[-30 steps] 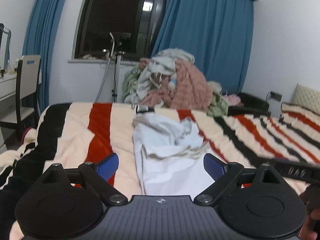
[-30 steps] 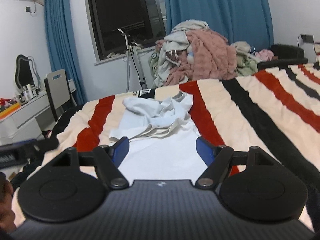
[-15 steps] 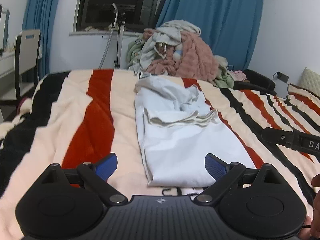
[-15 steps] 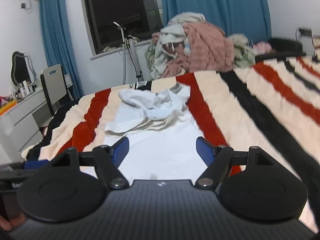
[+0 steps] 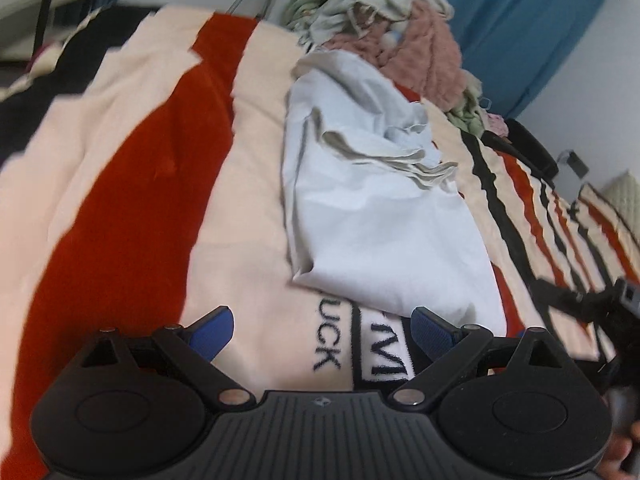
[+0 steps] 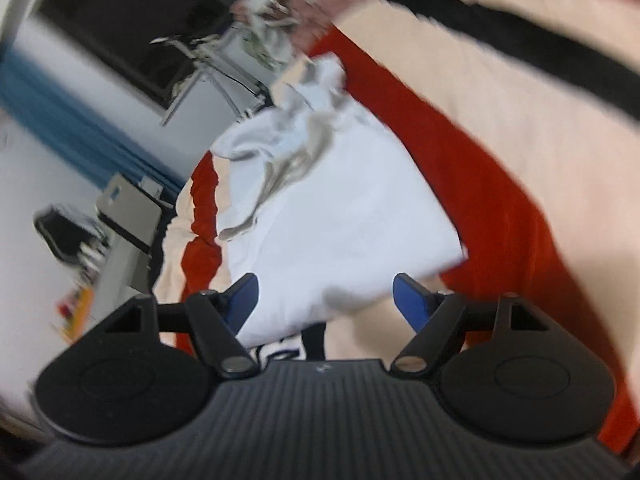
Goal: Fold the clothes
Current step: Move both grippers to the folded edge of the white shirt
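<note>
A white garment [image 5: 380, 216] lies lengthwise on the striped blanket [image 5: 132, 184], its far end bunched and crumpled, its near hem flat. My left gripper [image 5: 322, 330] is open and empty, low over the blanket just in front of the near hem. My right gripper [image 6: 326, 298] is open and empty, tilted, its fingers on either side of the garment's [image 6: 332, 216] near hem. The right view is blurred by motion.
A heap of pink and pale clothes [image 5: 400, 36] sits at the bed's far end before blue curtains [image 5: 532, 20]. The blanket carries black lettering [image 5: 328, 344] near my left gripper. A grey chair [image 6: 124, 232] and dresser stand left of the bed.
Both grippers have dropped and moved forward to the garment's near hem. The right gripper has rolled to a tilt. Both stay open.
</note>
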### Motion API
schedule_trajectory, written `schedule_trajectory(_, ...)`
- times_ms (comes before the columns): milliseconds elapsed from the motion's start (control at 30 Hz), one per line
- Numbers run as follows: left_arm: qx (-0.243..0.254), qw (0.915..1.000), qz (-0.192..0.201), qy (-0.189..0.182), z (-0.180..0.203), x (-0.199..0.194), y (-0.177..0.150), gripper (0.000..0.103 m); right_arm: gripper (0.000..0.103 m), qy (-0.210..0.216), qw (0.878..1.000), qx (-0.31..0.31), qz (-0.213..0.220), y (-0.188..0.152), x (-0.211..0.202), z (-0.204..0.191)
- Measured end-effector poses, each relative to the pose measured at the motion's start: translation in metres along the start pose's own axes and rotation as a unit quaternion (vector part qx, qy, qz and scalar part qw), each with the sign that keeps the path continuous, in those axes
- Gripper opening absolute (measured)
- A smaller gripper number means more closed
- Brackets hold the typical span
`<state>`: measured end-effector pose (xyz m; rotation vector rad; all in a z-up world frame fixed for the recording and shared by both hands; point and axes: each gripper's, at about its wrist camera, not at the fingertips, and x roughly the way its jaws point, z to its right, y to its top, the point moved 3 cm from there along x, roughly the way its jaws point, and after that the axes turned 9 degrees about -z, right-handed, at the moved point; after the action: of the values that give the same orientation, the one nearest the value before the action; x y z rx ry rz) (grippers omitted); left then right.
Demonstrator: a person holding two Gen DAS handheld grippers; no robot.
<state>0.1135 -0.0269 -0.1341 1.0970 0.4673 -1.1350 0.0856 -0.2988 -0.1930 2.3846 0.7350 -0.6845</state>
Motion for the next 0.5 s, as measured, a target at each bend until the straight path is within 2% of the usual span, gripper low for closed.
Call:
schedule_trajectory(67, -0.02, 0.9997, -0.007, -0.013, -0.003, 0.002, -0.001, 0.096, 0.077, 0.026, 0.999, 0.043, -0.02, -0.002, 0.006, 0.01)
schedule_trajectory(167, -0.044, 0.9974, -0.02, -0.053, -0.003, 0.007, -0.002, 0.096, 0.076, 0.066, 0.991, 0.108, -0.051, -0.005, 0.014, 0.025)
schedule_trajectory(267, -0.074, 0.9929, -0.035, -0.087, -0.004, 0.015, -0.002, 0.096, 0.076, 0.095, 0.983, 0.143, -0.064, -0.008, 0.02, 0.027)
schedule_trajectory(300, -0.082, 0.9921, -0.036, -0.088, -0.004, 0.018, -0.002, 0.096, 0.07, 0.093, 0.982, 0.152, -0.062, -0.007, 0.022, 0.03)
schedule_trajectory(367, -0.098, 0.9901, -0.039, -0.093, -0.006, 0.022, -0.001, 0.096, 0.067, 0.089, 0.98, 0.169, -0.058, -0.007, 0.025, 0.035)
schedule_trajectory(433, -0.114, 0.9872, -0.038, -0.104, -0.008, 0.026, 0.002, 0.096, 0.058, 0.085, 0.977, 0.187, -0.054, -0.006, 0.028, 0.041)
schedule_trajectory(500, -0.131, 0.984, -0.037, -0.115, -0.011, 0.03, 0.005, 0.096, 0.053, 0.08, 0.974, 0.204, -0.05, -0.005, 0.03, 0.046)
